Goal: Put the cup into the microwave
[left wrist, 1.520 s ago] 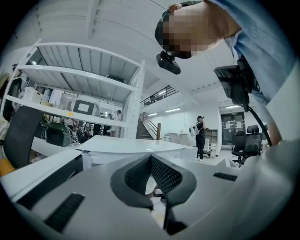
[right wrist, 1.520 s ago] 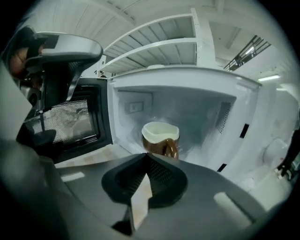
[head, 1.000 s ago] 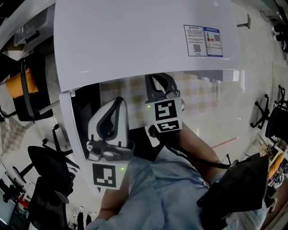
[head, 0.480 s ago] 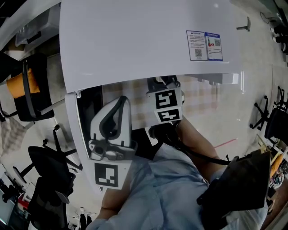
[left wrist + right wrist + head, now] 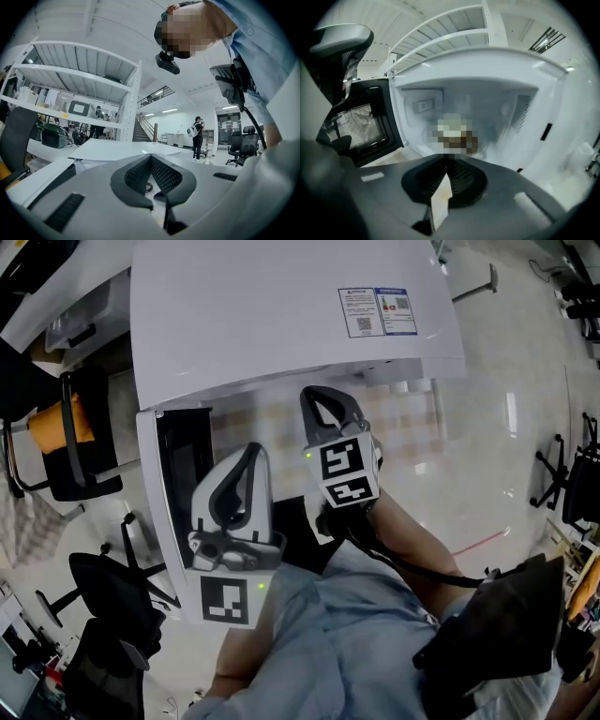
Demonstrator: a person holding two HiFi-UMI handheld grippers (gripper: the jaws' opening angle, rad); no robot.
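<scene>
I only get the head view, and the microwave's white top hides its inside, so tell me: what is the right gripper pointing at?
Observer: In the right gripper view, the right gripper points into the open microwave. Its door hangs open at the left.
Operator: Are its jaws open?
Observer: No, they are shut together.
Operator: And what does the left gripper see?
Observer: The left gripper is shut too. Its view looks out at white shelving and a person standing far off in the room.
</scene>
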